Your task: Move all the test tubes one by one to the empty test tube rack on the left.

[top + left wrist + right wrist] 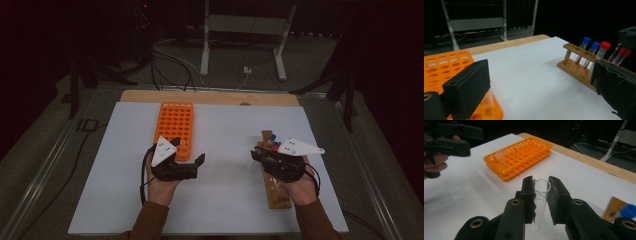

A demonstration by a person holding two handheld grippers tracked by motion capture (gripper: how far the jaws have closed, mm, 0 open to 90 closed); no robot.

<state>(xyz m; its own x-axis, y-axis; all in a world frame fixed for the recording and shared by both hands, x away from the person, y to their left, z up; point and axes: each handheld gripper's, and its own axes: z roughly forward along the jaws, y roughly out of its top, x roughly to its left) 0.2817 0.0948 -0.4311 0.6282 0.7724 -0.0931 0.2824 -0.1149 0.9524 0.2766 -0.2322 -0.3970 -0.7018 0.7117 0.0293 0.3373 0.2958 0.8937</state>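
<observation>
Landmark: the orange rack (174, 130), lying flat on the white table sheet (100, 190), left of centre.

Left gripper (192, 162) sits just at the orange rack's near right corner, jaws spread wide with nothing between them. In the left gripper view one black pad is right over the rack's near edge, where a clear tube (489, 101) stands in a hole, the other far off toward the wooden rack side. Looks parked there on purpose: free hand waiting beside the target holes, maybe to steady the rack or take a hand-off. Judgement only.

An uncapped glass test tube (541, 202) is clamped in the right gripper (541, 185), pads pressing both sides just below the rim, tube roughly upright with its open mouth on top. Gripping near the rim leaves the long lower part free, which suits dropping it into a hole. Tube is well to the right of the orange rack, off the sheet.

Right gripper in the high view (260, 156) is over the wooden rack (274, 185), which lies well right of the orange rack and runs front to back. Capped tubes, blue and red (599, 48), stand at its far end, so the source stock is kept apart from the orange rack.

Likely step: carry tube leftward to the orange rack.
</observation>
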